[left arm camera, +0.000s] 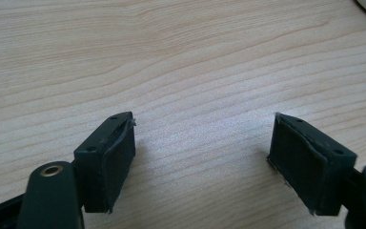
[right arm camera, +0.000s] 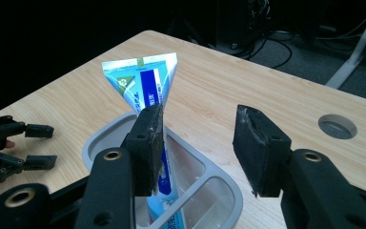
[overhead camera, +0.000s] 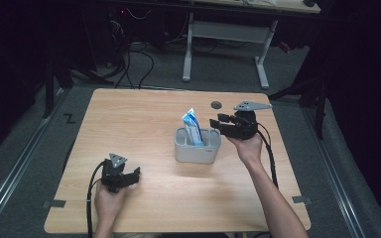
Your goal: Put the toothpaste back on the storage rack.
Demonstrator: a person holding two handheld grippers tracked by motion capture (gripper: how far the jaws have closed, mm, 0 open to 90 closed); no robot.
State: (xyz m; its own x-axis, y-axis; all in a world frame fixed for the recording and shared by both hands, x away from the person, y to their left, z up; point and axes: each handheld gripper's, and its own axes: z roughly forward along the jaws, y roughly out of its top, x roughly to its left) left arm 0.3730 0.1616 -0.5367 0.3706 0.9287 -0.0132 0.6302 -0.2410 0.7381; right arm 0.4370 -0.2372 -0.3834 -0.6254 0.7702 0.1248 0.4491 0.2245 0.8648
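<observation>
Centrally on a light wooden table (overhead camera: 144,119), a grey plastic two-compartment holder (overhead camera: 197,152) is seen from above, with a blue-and-white toothpaste tube (overhead camera: 192,126) stood in its left-hand compartment. The tube's long axis is nearly upright, leaning slightly; its flat crimped end points up and its lower end is sunk in the holder, probably so it can be gripped from above. The right gripper (right arm camera: 198,148) is held just beside the holder's right edge, jaws spread, with the tube showing past its left jaw and nothing pinched. The left gripper (left arm camera: 202,160) is rested near the table's front left, well apart, jaws spread over bare wood, apparently kept idle.
</observation>
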